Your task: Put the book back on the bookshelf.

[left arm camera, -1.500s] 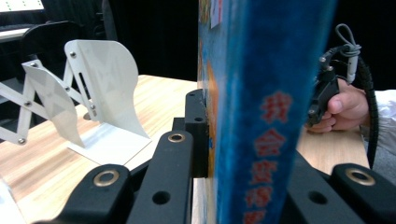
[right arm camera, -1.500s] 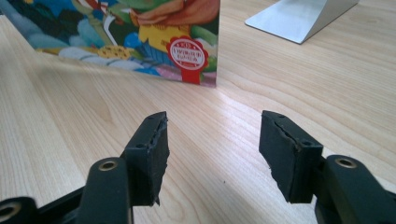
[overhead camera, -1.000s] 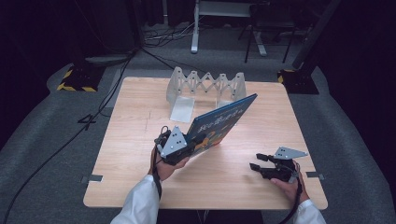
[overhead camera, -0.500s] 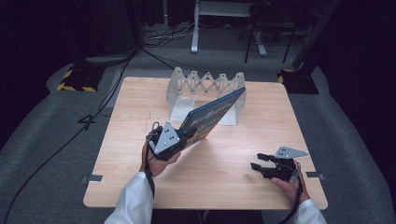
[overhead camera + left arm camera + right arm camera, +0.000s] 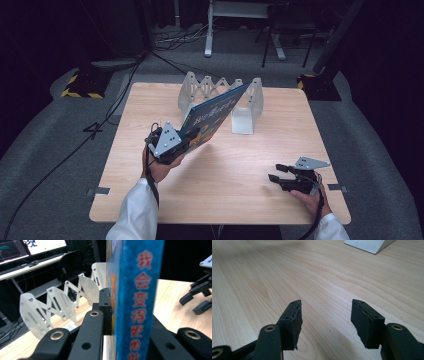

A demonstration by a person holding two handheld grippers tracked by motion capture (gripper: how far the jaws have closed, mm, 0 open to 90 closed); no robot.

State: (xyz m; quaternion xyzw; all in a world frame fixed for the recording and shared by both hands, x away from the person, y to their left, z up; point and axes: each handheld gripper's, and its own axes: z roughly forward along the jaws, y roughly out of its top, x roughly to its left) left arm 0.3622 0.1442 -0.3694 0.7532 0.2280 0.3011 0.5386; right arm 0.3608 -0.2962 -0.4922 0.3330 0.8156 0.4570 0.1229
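Your wooden table (image 5: 150,100) carries a white accordion-style book rack (image 5: 200,90) at its far side, and the blue picture book (image 5: 215,112) is lifted above the table, tilted, with its upper corner near that rack. Your left gripper (image 5: 181,142) clamps the book at its lower edge. Your right gripper (image 5: 276,172) rests low at the near right of the table, its jaws spread apart with nothing between them.

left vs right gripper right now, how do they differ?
The left gripper is shut on the blue book; the right gripper is open and holds nothing. The left gripper is raised, tilting the book toward the white rack; the right gripper sits low over the table. Both have black jaws and a grey plate.
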